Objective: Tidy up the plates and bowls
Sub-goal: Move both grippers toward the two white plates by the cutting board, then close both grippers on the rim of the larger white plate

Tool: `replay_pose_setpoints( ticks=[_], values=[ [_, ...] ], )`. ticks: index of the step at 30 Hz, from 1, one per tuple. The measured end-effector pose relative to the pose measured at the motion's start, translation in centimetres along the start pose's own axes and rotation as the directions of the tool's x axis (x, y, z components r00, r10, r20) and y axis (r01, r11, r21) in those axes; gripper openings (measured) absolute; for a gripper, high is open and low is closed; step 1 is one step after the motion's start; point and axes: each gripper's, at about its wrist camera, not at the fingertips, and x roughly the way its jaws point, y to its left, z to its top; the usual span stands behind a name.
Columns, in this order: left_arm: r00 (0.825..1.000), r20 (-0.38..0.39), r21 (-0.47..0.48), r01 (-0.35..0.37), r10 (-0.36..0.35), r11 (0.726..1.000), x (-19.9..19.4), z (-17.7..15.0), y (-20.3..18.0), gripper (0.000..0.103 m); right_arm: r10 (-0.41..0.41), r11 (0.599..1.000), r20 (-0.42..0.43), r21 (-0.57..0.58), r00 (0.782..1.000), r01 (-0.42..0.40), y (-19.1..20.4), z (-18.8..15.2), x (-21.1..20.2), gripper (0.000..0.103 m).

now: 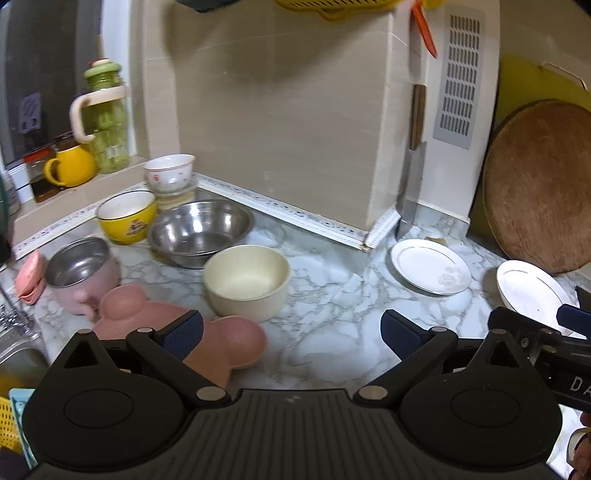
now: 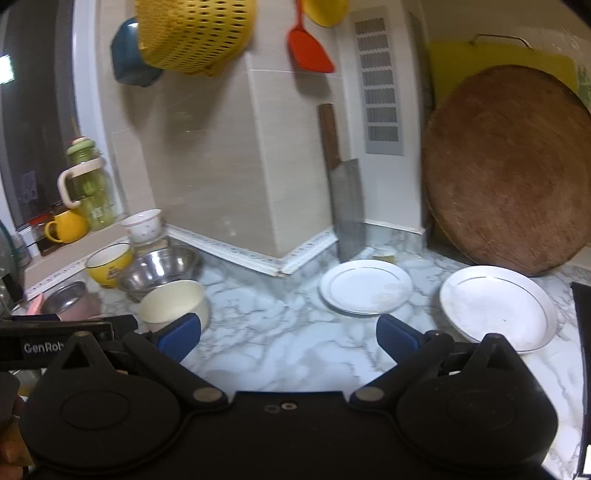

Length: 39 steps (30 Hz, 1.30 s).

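Note:
On the marble counter stand a cream bowl (image 1: 246, 281), a steel bowl (image 1: 201, 230), a yellow bowl (image 1: 126, 216), a white floral bowl (image 1: 169, 172) on a stack, a pink steel-lined cup (image 1: 82, 275) and a pink divided plate (image 1: 177, 332). Two white plates (image 1: 430, 266) (image 1: 530, 288) lie to the right; they also show in the right wrist view (image 2: 365, 286) (image 2: 496, 306). My left gripper (image 1: 291, 334) is open and empty over the counter, its left finger above the pink plate. My right gripper (image 2: 288, 338) is open and empty in front of the white plates.
A round wooden board (image 2: 513, 173) leans on the right wall. A cleaver (image 2: 345, 206) leans in the corner. A green jar (image 1: 105, 118) and yellow mug (image 1: 72, 166) sit on the sill. A sink (image 1: 18, 354) lies at far left. A yellow colander (image 2: 195, 33) hangs above.

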Motion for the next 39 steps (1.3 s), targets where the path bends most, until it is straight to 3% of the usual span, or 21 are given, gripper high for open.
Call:
replay_pose_setpoints(
  ticks=[10,17,21,26,32,34,37,39],
  values=[
    [0.989,-0.058,0.067,0.141,-0.137,0.988,4.2,1.6,-6.6,0.103,-0.143,0.986,-0.013,0.079,0.99,0.144,-6.8,0.5,1.0,0.102],
    [0.947,-0.124,0.144,0.312,-0.296,0.939,7.9,2.6,-13.6,0.103,-0.3,0.946,-0.046,0.118,0.953,0.303,-13.6,1.1,2.0,0.102],
    [0.923,-0.179,0.192,0.371,-0.339,0.909,10.8,3.2,-18.3,0.103,-0.346,0.927,-0.116,0.11,0.931,0.359,-17.6,1.1,3.4,0.102],
    [0.895,-0.29,0.173,0.399,-0.341,0.9,15.6,3.7,-22.3,0.103,-0.356,0.91,-0.251,0.124,0.9,0.395,-22.8,1.6,6.1,0.101],
    [0.856,-0.4,0.115,0.401,-0.328,0.909,20.7,3.7,-25.5,0.102,-0.318,0.92,-0.349,0.112,0.881,0.376,-27.6,2.6,10.0,0.1],
    [0.848,-0.416,0.097,0.4,-0.328,0.911,21.8,3.8,-26.4,0.102,-0.313,0.916,-0.38,0.121,0.87,0.382,-28.9,2.8,11.2,0.097],
    [0.842,-0.426,0.098,0.406,-0.33,0.909,22.8,3.8,-27.4,0.102,-0.275,0.921,-0.404,0.151,0.873,0.36,-30.7,3.1,12.9,0.09],
    [0.836,-0.438,0.086,0.403,-0.329,0.911,23.5,3.7,-27.9,0.096,-0.246,0.916,-0.422,0.192,0.872,0.352,-32.2,3.4,13.9,0.083]
  ],
)
